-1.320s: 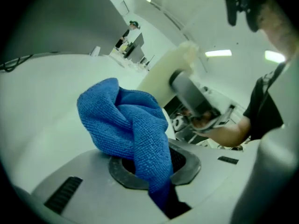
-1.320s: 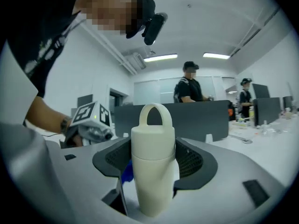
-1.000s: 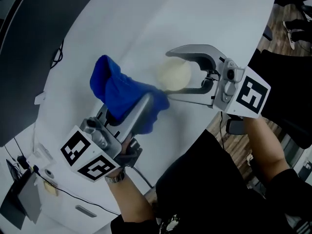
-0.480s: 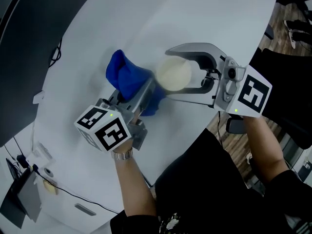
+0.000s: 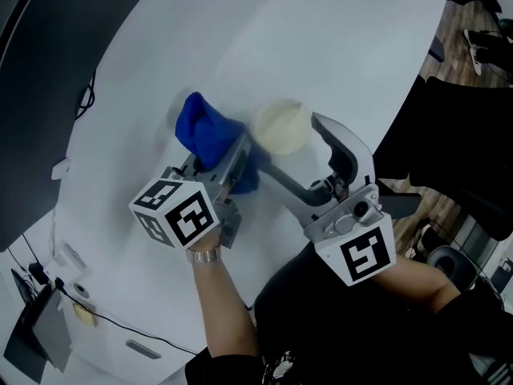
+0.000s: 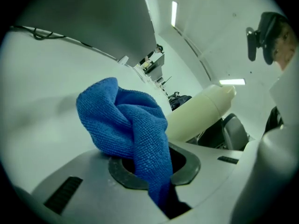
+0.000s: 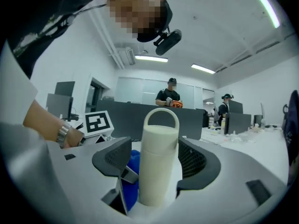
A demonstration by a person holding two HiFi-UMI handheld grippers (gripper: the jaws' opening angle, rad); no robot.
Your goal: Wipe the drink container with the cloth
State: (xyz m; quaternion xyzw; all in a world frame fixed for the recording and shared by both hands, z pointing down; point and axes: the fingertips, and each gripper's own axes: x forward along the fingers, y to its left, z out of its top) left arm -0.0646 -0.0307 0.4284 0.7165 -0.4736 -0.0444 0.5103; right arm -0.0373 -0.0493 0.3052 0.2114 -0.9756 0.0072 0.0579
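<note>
A cream drink container [image 5: 280, 127] with a loop handle stands upright on the white table [image 5: 321, 46]. My right gripper [image 5: 290, 147] reaches it from the near side, jaws shut around its lower body [image 7: 159, 162]. A blue cloth [image 5: 200, 127] bunches just left of the container and touches its side. My left gripper [image 5: 240, 155] is shut on the cloth, which spills out of its jaws [image 6: 126, 125]. In the left gripper view the container [image 6: 201, 111] shows right behind the cloth. In the right gripper view the cloth [image 7: 131, 181] peeks out between the left pad and the container.
The table's curved edge runs down the right, with wooden floor [image 5: 473, 22] beyond. A dark partition [image 5: 48, 54] and cables [image 5: 88, 95] lie at the upper left. The person's dark torso [image 5: 345, 319] fills the bottom. Other people stand at desks [image 7: 170, 97] far off.
The right gripper has swung round the container from its right side to its near side; the container stayed put. The left gripper brought the cloth rightward against the container.
</note>
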